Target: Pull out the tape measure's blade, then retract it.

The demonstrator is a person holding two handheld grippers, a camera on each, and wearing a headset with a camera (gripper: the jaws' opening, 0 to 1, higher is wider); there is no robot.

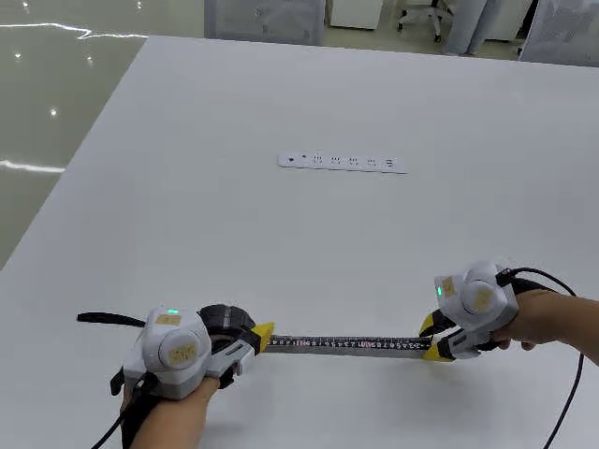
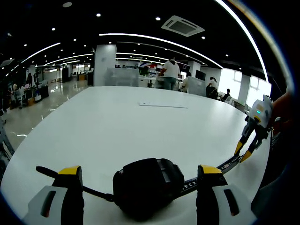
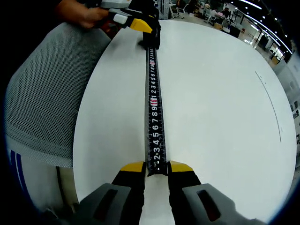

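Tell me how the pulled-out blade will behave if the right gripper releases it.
The blade runs straight without kinking, so it is probably springy steel, fairly stiff lengthwise. Pinched at its tip by the right gripper, it would likely snap back toward the case once released.

Left tongs (image 1: 245,344): yellow-tipped jaws set on either side of the black tape measure (image 1: 223,320), which rests on the worktop (image 1: 281,243).
Blade (image 1: 346,344): drawn out flat and straight, bridging the gap between the two tongs, numbers facing up.
Right tongs (image 1: 430,340): tips pinched on the blade's free end, with a green light on the body.
Strap (image 1: 108,319): black, trailing from behind the left tongs, on the side away from the right tongs.
Power strip (image 1: 342,162): white, well beyond both tongs, roughly opposite the blade.
Cable (image 1: 571,374): black, looping back from the right tongs.
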